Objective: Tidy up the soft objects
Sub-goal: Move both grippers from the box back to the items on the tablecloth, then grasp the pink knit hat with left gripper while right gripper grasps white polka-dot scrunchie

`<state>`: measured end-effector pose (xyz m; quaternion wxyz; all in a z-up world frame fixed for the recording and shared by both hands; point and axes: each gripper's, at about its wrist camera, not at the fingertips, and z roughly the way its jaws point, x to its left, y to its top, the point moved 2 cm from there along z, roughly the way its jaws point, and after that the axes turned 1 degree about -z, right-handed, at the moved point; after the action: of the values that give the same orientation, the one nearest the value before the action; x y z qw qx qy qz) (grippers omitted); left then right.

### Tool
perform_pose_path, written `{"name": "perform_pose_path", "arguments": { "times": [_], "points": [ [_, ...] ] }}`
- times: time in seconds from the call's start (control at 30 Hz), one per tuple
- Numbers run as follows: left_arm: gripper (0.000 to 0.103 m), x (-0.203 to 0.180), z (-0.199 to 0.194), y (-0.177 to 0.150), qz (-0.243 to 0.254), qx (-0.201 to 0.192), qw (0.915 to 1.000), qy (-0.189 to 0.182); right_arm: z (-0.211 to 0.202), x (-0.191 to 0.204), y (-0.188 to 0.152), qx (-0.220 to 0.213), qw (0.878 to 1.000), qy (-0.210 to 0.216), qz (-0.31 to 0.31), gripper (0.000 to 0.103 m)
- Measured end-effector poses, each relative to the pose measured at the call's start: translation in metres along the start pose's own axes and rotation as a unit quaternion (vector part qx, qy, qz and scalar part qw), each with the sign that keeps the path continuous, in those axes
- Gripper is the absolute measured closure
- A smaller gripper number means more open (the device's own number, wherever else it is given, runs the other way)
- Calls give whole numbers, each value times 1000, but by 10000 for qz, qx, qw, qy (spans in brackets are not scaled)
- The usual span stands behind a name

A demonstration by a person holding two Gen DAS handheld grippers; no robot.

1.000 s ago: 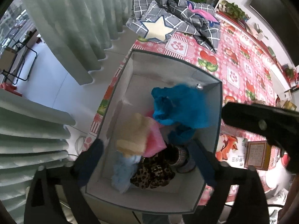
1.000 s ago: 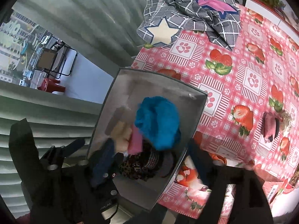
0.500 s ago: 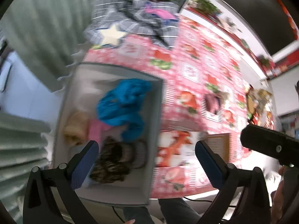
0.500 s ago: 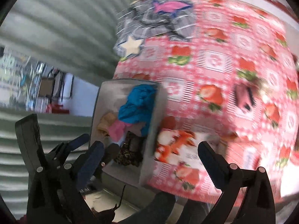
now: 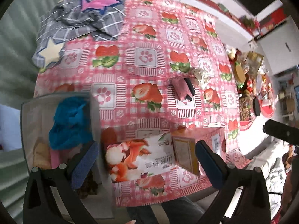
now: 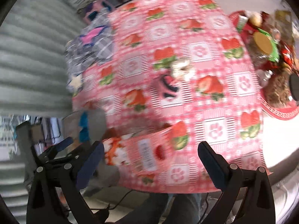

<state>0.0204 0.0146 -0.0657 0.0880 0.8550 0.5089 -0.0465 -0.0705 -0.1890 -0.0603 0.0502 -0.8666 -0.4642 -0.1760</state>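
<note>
Over the near table edge: left gripper (image 5: 144, 154) and right gripper (image 6: 150, 157) both spread wide, nothing between the pads. Blue cloth (image 5: 70, 122) lies in the grey bin (image 5: 94, 112). Pink-black roll (image 5: 182, 88) sits mid-tablecloth (image 5: 119, 71), near spotted item (image 5: 200, 75).

One grey storage box (image 5: 93, 115) sits at the lower left of the frame on the desk (image 5: 145, 56). Inside it, at least four soft items show: one blue cloth (image 5: 70, 123), one tan piece (image 5: 40, 155), one pink piece (image 5: 55, 158) and one dark patterned piece (image 5: 87, 184), partly hidden. Out on the desk lie two small soft items side by side: one pink-and-black roll (image 5: 184, 88) and one white dotted piece (image 5: 200, 76). One grey checked blanket (image 5: 84, 20) is at the upper left, one printed carton (image 5: 149, 158) at lower centre.
</note>
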Motion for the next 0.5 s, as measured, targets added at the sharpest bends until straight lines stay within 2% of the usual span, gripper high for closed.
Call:
{"name": "perform_pose_path", "arguments": {
  "times": [0.13,0.23,0.37,0.5],
  "points": [
    [0,-14,19,14,150,236,9994,221,21,-36,19,32,9993,-258,275,2],
    [0,-20,28,21,174,372,9988,249,46,-58,40,66,9982,-397,454,2],
    [0,-29,38,37,166,540,9978,342,81,-71,69,66,9974,-506,500,2],
    [0,-41,48,52,58,721,9970,258,117,-74,101,107,9972,-660,326,2]
  ]
}}
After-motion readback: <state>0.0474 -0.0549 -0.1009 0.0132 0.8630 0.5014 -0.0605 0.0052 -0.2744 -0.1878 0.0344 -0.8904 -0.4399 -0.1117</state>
